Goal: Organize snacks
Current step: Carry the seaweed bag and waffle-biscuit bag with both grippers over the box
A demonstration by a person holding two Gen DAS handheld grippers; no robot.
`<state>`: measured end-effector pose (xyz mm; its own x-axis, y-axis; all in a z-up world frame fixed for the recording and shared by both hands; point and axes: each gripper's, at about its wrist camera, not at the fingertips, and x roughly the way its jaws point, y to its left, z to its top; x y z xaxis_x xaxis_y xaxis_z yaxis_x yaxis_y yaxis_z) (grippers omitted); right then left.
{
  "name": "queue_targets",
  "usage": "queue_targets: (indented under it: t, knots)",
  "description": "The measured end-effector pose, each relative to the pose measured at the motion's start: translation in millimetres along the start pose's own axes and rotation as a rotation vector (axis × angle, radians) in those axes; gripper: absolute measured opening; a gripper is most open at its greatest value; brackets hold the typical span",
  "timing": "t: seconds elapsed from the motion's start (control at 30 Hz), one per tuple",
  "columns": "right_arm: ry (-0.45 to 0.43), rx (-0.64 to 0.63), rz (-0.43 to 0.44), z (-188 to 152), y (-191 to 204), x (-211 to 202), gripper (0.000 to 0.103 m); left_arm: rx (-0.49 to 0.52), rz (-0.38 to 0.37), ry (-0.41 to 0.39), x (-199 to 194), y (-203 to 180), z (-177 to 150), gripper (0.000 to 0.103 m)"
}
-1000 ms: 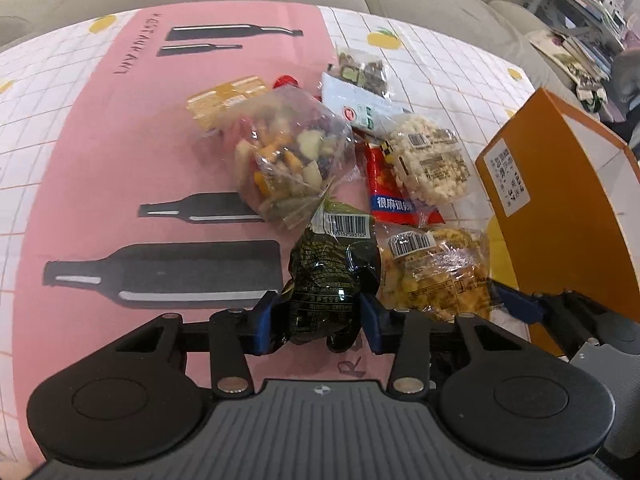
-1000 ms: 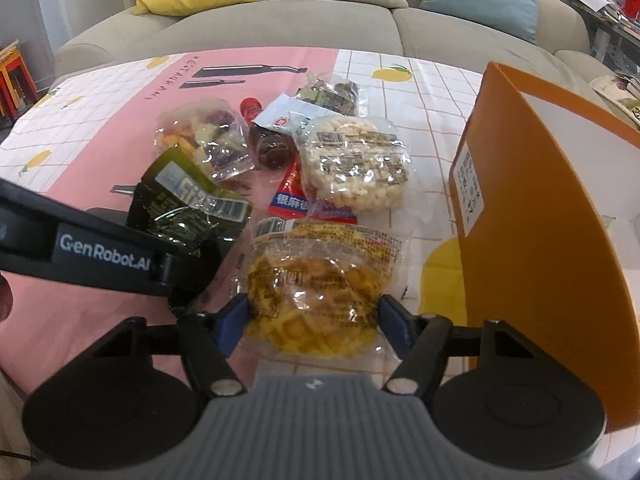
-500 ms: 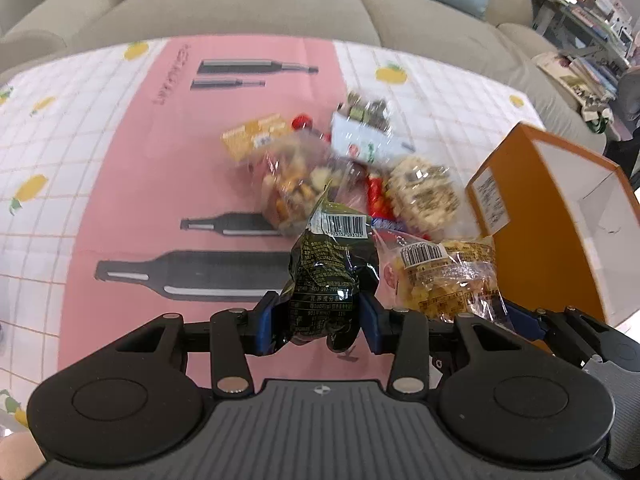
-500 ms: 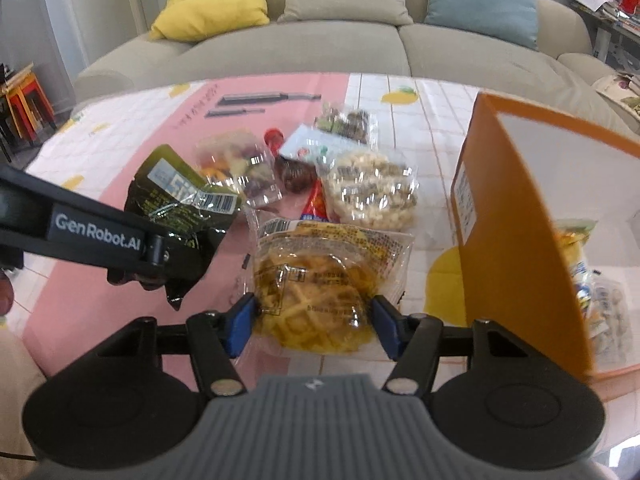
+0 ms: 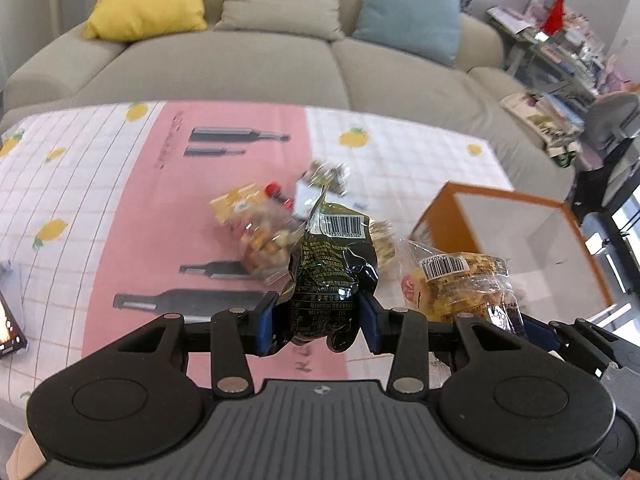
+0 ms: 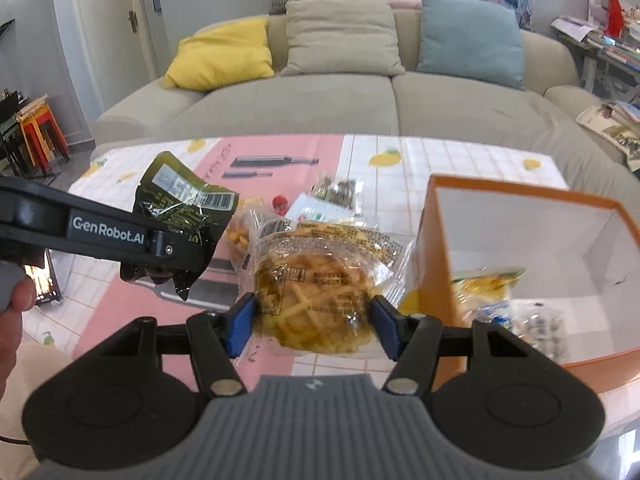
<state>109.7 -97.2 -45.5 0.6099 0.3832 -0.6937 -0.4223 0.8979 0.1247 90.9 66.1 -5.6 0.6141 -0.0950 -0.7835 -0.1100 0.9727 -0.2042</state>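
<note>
left hand-held gripper (image 5: 319, 322) pinches one dark packet (image 5: 330, 272), right hand-held gripper (image 6: 312, 326) one yellow packet (image 6: 316, 300); perhaps five blurred snacks (image 5: 276, 216) below.

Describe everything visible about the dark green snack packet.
The dark green snack packet is glossy, crinkled foil or plastic with pale small print and a white barcode label near its top. It stands roughly upright, lifted clear of the table, its lower part clamped between the blue pads of the left hand-held gripper. The top edge is bent and pointed. In the right wrist view the packet hangs left of the clear packet of yellow snacks.
</note>
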Motion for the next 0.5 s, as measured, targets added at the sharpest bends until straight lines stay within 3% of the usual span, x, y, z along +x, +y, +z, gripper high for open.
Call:
queue_targets:
  t: [0.27,0.5]
  knots:
    - [-0.01,0.011,-0.073,16,-31,-30,0.06,0.091,-0.09,-0.046,-14,-50,21,0.047]
    - [0.02,-0.03,-0.154,25,-70,-40,0.06,0.17,-0.181,-0.026,2,-98,38,0.047]
